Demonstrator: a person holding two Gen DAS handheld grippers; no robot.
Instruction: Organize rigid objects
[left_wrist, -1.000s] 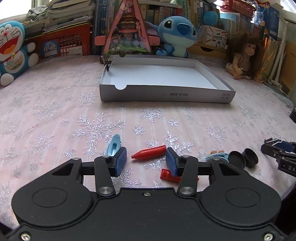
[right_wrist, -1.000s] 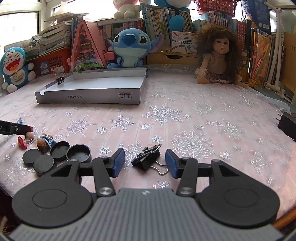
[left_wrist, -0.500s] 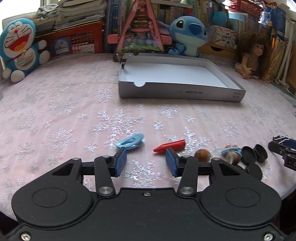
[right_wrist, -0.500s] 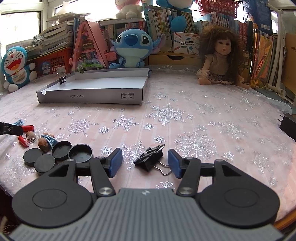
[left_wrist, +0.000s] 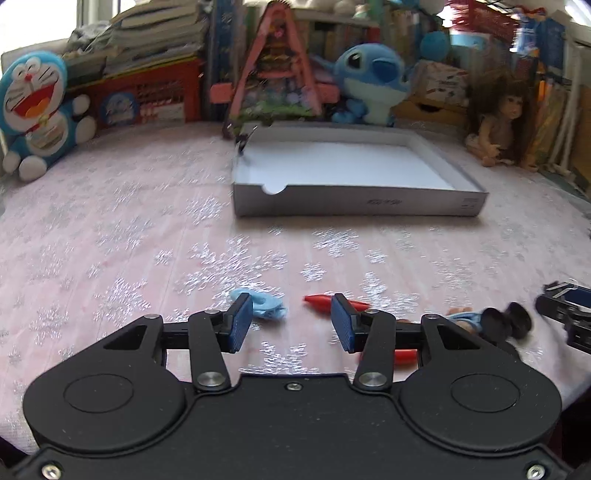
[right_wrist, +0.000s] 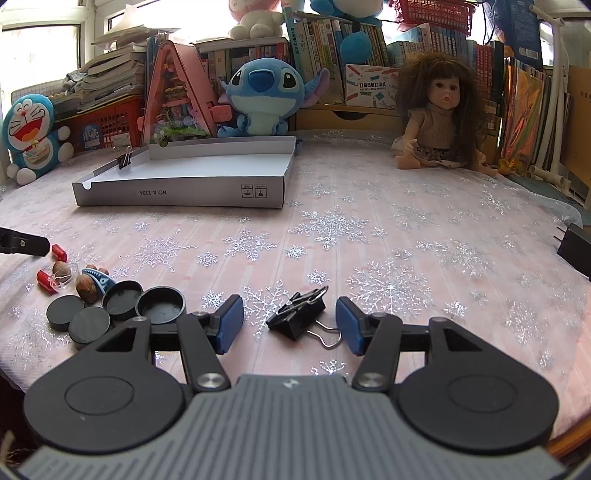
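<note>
A home, likely a child's room: plush toys (right_wrist: 263, 96), a doll (right_wrist: 439, 114) and crowded bookshelves (right_wrist: 332, 33) behind a snowflake-patterned tablecloth (right_wrist: 388, 229).

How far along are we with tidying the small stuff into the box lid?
Barely started. Done: one small binder clip stands at the white tray edge. In hand: nothing; the right hand-held gripper is open around the black binder clip, the left hand-held gripper open too. Left: black caps, red pieces, blue clip.

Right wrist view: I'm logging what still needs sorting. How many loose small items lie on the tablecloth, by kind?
Black round caps: 4
Black binder clips: 1
Red pieces: 2
Brown nuts: 2
Blue piece: 1
Total: 10
One more binder clip is clipped to the white tray, not counted.
</note>
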